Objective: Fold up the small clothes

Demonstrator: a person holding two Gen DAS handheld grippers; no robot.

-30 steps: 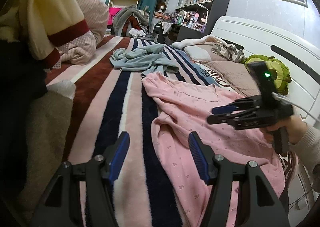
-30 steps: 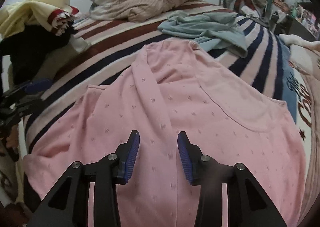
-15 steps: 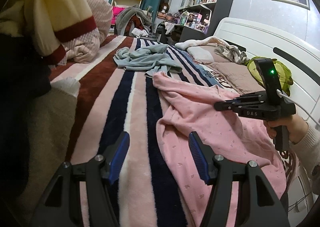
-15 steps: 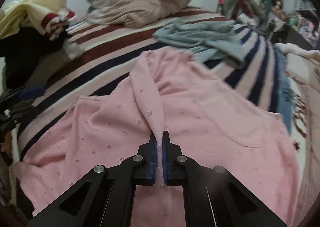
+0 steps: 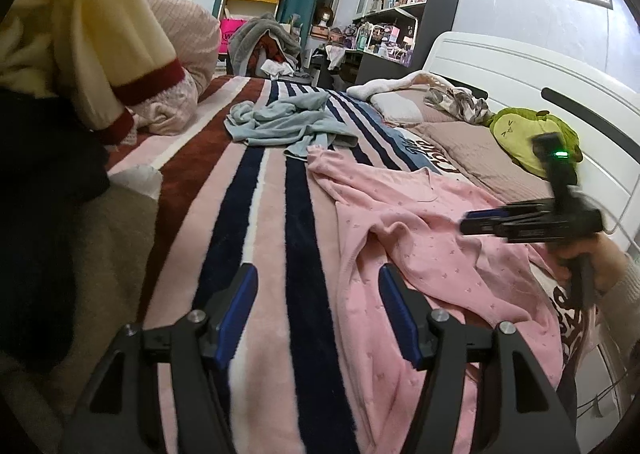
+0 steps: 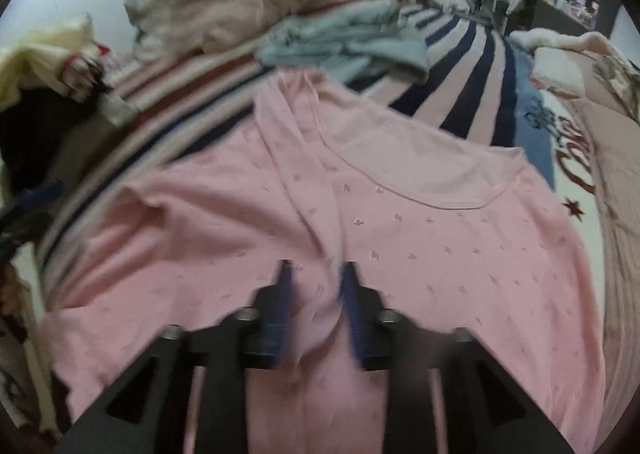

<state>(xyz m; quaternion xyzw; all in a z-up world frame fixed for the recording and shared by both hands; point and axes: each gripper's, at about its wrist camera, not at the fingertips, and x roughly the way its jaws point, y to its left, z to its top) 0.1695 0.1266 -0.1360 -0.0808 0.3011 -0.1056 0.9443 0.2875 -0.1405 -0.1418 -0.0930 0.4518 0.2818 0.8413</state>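
Right gripper (image 6: 314,308): jaws parted narrowly, having let go the fold pinched half a second ago (blurred).
Left gripper (image 5: 316,308): jaws wide, unchanged.
Pink top (image 6: 400,238): near, on striped blanket (image 5: 256,189).

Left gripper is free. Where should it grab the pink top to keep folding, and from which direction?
Take the pink top by its near left hem edge, lying flat on the striped blanket just ahead of the left gripper. Come in low from the blanket side, probably sliding one finger under the edge.
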